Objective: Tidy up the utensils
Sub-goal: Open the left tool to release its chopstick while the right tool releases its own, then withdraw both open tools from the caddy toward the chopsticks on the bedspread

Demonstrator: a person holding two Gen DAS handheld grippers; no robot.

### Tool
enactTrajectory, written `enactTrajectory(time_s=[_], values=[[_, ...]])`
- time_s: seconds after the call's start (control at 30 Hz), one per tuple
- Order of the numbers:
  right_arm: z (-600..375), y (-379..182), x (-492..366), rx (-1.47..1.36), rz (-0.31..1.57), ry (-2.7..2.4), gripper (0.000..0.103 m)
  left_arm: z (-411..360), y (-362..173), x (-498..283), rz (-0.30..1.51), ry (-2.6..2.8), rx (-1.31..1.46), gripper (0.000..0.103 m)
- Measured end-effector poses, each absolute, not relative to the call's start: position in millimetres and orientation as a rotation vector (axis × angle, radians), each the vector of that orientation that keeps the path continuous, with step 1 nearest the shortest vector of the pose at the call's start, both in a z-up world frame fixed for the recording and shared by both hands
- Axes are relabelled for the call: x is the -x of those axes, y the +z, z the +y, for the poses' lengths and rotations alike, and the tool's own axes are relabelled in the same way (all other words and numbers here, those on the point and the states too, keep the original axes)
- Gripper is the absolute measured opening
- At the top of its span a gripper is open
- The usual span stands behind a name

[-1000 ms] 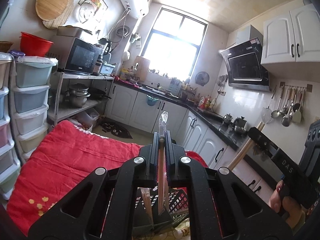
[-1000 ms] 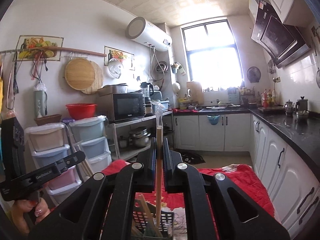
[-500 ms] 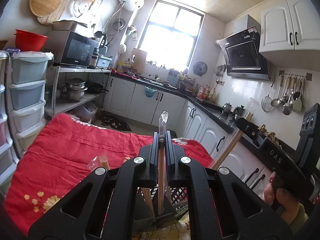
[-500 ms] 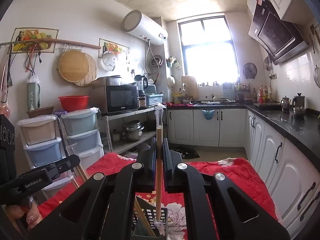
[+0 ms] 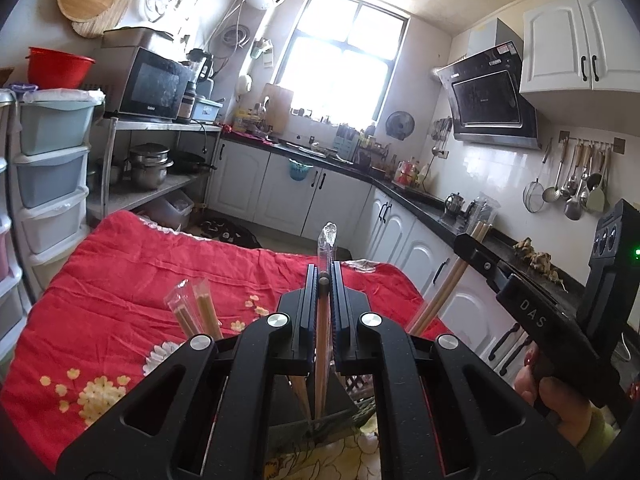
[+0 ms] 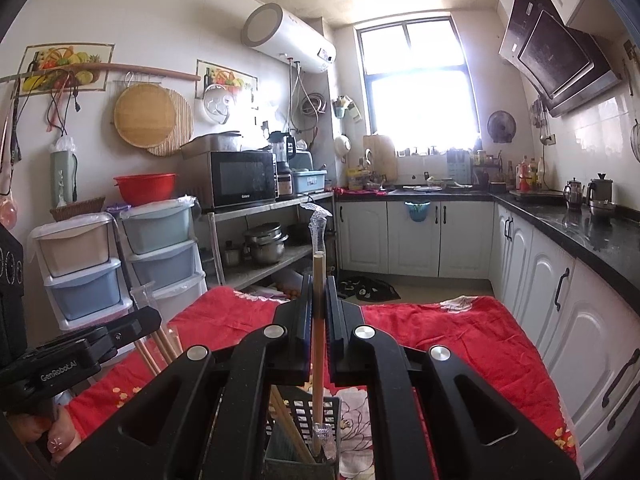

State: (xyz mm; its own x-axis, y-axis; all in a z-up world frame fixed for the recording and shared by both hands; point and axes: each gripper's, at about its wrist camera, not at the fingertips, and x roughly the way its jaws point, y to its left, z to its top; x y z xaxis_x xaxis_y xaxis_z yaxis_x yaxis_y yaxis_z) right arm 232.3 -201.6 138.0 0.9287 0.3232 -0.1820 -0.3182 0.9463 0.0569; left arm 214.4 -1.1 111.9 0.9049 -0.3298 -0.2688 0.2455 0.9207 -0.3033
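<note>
My left gripper [image 5: 323, 276] is shut on a plastic-wrapped pair of wooden chopsticks [image 5: 322, 344], held upright with the lower end in a dark slotted utensil holder [image 5: 320, 420]. My right gripper [image 6: 318, 288] is shut on another wrapped chopstick pair [image 6: 317, 360], its lower end inside the same holder [image 6: 296, 436]. Other chopsticks [image 6: 290, 428] stand in the holder. Each gripper shows in the other's view: the right one [image 5: 464, 240] at the right, the left one [image 6: 154, 316] at the left. Two more wrapped pairs [image 5: 196, 308] stick up left of my left gripper.
The holder stands on a table with a red flowered cloth [image 5: 132, 276]. Stacked plastic drawers [image 6: 160, 248] and a metal shelf with a microwave [image 6: 236, 180] are on the left. White cabinets under a black counter [image 6: 580, 232] run along the right.
Both grippers have come lower and tilted down over the holder; the chopsticks reach deeper into it. Two wrapped pairs have come into the left wrist view.
</note>
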Motion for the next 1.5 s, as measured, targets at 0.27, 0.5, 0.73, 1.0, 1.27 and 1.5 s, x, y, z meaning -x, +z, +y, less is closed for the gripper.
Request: enactTrajectory(time_s=[0.27,0.5,0.73,1.0,1.27,1.5], values=[[-202.9,126.0,-235.9,-0.036,0.248,0.334,0.006,-2.0,105.3,-214.1,0.350,-0.298,0.270,0.004],[-207.4,123.1,-231.3,-0.049,0.266,0.332,0.023,0.4,103.3,-210.8,0.364,-0.298,0.282,0.012],[-214.3,123.3,-219.3,-0.067,0.281,0.327,0.033,2.1,107.0,-202.8,0.361,-0.303,0.286,0.028],[-223.7,119.4,-200.9,-0.084,0.315,0.329,0.040,6.3,107.0,-189.2,0.364,-0.300,0.299,0.057],[-229.2,116.5,-179.8,-0.100,0.334,0.343,0.049,14.9,101.9,-176.2,0.381,-0.291,0.317,0.081],[-230.7,111.6,-162.1,-0.107,0.358,0.357,0.057,20.5,94.0,-164.8,0.404,-0.289,0.330,0.092]])
